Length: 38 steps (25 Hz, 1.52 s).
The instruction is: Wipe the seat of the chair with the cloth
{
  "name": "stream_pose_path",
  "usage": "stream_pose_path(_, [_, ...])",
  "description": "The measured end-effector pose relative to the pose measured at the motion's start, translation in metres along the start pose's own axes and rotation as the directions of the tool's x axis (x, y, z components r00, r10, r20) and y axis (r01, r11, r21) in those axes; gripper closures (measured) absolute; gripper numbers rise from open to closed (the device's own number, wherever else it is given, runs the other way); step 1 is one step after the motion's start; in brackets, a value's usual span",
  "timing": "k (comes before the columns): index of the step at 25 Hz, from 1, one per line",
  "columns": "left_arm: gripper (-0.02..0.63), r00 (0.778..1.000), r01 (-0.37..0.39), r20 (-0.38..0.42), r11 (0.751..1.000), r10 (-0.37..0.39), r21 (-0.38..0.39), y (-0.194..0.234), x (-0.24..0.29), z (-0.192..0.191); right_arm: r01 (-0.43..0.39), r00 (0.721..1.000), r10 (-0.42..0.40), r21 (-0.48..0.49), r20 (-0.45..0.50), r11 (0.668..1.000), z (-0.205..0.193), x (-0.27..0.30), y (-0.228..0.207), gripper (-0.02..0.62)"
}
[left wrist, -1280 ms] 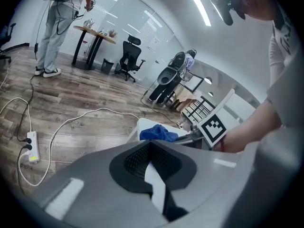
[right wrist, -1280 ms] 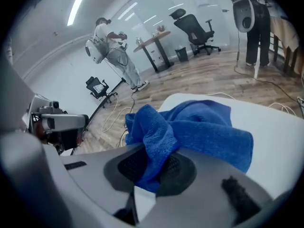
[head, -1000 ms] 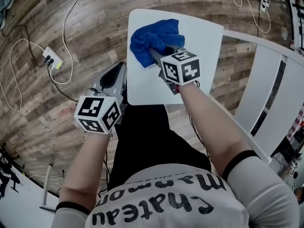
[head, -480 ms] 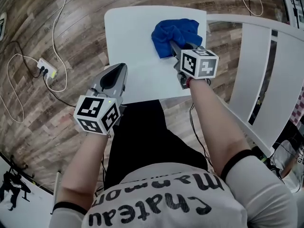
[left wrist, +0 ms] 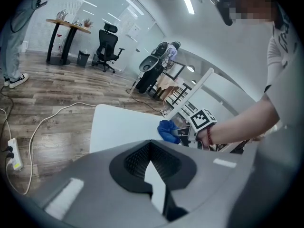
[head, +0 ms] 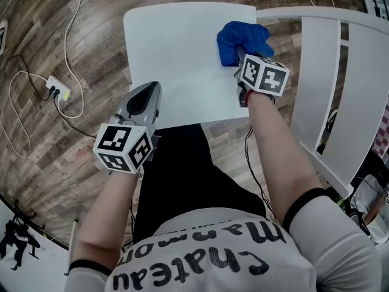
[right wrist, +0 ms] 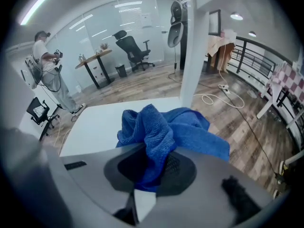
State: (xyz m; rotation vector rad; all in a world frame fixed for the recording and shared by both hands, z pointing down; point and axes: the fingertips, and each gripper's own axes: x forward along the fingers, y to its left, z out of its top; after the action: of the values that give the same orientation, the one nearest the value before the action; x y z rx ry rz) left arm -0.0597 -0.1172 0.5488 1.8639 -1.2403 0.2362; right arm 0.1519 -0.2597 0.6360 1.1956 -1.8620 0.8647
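Observation:
The white chair seat [head: 176, 53] lies flat in front of me in the head view. A crumpled blue cloth [head: 242, 38] rests on its right edge, close to the backrest. My right gripper [head: 242, 57] is shut on the cloth and holds it against the seat. In the right gripper view the cloth [right wrist: 166, 132] bunches out from between the jaws over the seat [right wrist: 95, 125]. My left gripper [head: 151, 89] hovers at the seat's near left edge, shut and holding nothing. From the left gripper view I see the seat [left wrist: 118, 127], the cloth [left wrist: 166, 131] and the right gripper beyond my jaws.
The chair's white slatted backrest [head: 325, 72] stands to the right of the seat. A power strip [head: 58, 86] and loose cables lie on the wooden floor to the left. My black-clad legs [head: 182, 169] are just below the seat's near edge. A person [right wrist: 45, 65] stands far off by a desk.
My right gripper has dragged the cloth across the seat from its left-middle to the right edge by the backrest. The left gripper has stayed where it was.

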Motion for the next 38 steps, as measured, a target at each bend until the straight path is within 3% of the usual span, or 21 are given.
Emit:
stream_pose_path(6, [0.600,1.000,-0.021,0.005,1.000,0.021,-0.022,-0.011,-0.005,-0.016,0.182,0.983,-0.182,0.055,-0.001,0.982,-0.005,-0.019,-0.040,0.545])
stream_pose_path(9, [0.600,0.999,-0.034,0.027,0.999,0.035,-0.039,-0.018,-0.012,-0.017,0.192,0.979,-0.195,0.045,0.063,0.980,-0.001,-0.039,-0.043,0.545])
stream_pose_path(13, [0.600,0.999,-0.035,0.033,0.998,0.036,-0.042,-0.019,-0.027,-0.016,0.038,0.982,-0.015,-0.119,0.189,0.992,0.008,-0.060,0.019,0.545])
stream_pose_path(15, [0.600,0.998,-0.045,0.034,0.998,0.047,-0.049,-0.014,-0.034,-0.017,-0.037,0.985,0.068,-0.194,0.157,0.980,-0.002,-0.061,0.060,0.545])
stream_pose_path(19, [0.600,0.994,-0.080,0.060,0.993,0.086,-0.092,0.002,-0.055,-0.017,-0.170,0.980,0.188,-0.203,0.070,0.964,-0.031,-0.054,0.130,0.545])
stream_pose_path(23, [0.600,0.992,-0.097,0.077,0.991,0.104,-0.089,0.023,-0.082,-0.017,-0.294,0.949,0.313,-0.277,0.027,0.915,-0.043,-0.046,0.210,0.545])
stream_pose_path(28, [0.600,0.987,-0.124,0.080,0.981,0.137,-0.149,0.056,-0.115,-0.027,-0.397,0.908,0.419,-0.309,0.005,0.864,-0.041,-0.040,0.295,0.545])
stream_pose_path(32, [0.600,0.994,-0.088,0.049,0.987,0.095,-0.132,0.067,-0.122,-0.033,-0.470,0.877,0.480,-0.226,-0.016,0.853,-0.044,-0.031,0.331,0.545])
stream_pose_path(36, [0.600,0.999,-0.028,0.033,0.998,0.030,-0.057,0.076,-0.129,-0.028,-0.573,0.811,0.575,0.050,-0.106,0.818,-0.062,-0.016,0.342,0.548])
stream_pose_path(38, [0.600,0.999,-0.038,0.032,0.998,0.039,-0.043,0.087,-0.133,-0.026,-0.565,0.811,0.569,0.075,-0.137,0.822,-0.068,-0.007,0.337,0.548])
